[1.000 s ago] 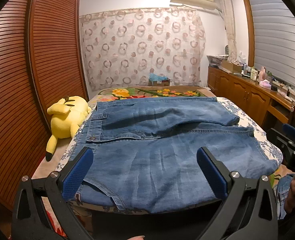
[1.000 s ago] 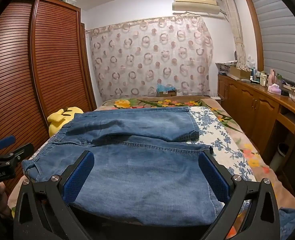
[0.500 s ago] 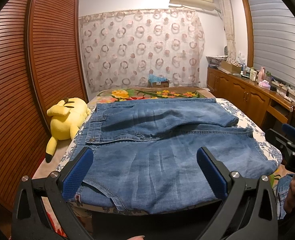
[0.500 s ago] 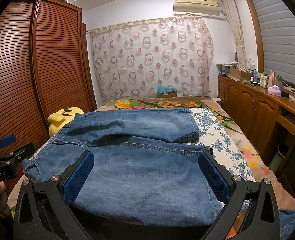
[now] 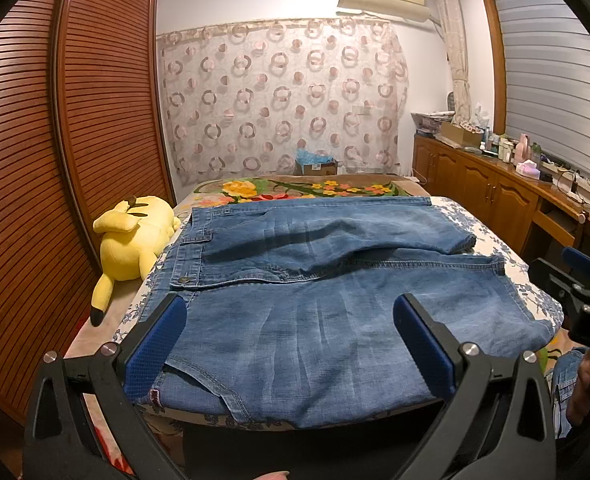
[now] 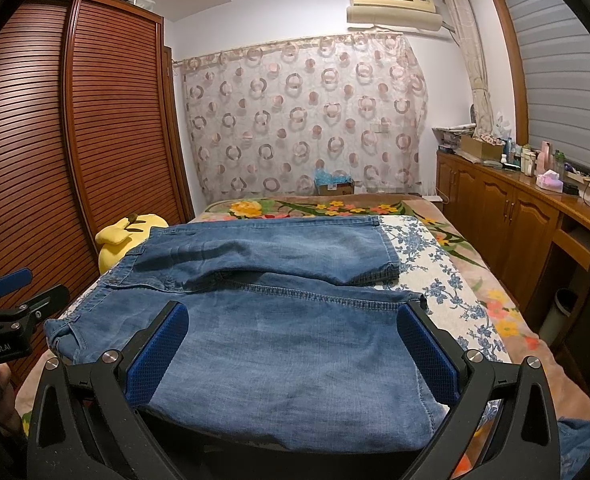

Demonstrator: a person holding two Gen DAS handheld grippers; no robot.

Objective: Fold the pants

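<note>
Blue denim pants [image 5: 327,296] lie spread flat across the near end of the bed, waistband to the left, legs running right; they also fill the right wrist view [image 6: 279,320]. My left gripper [image 5: 291,344] hovers open just short of the near edge of the denim, by the waist end, with nothing between its blue pads. My right gripper [image 6: 293,350] hangs open over the near leg end, also empty. Each gripper shows at the edge of the other's view: the right one [image 5: 575,280], the left one [image 6: 11,300].
A yellow plush toy [image 5: 135,240] lies on the bed's left side beside the wooden wardrobe doors [image 5: 55,160]. A flowered blanket [image 5: 315,190] covers the far half of the bed. Wooden cabinets [image 6: 515,220] with bottles on top line the right wall. A small bin [image 6: 561,308] stands there.
Both views have eased back and up a little from the pants. Nothing was taken hold of, and the pants lie as before.
</note>
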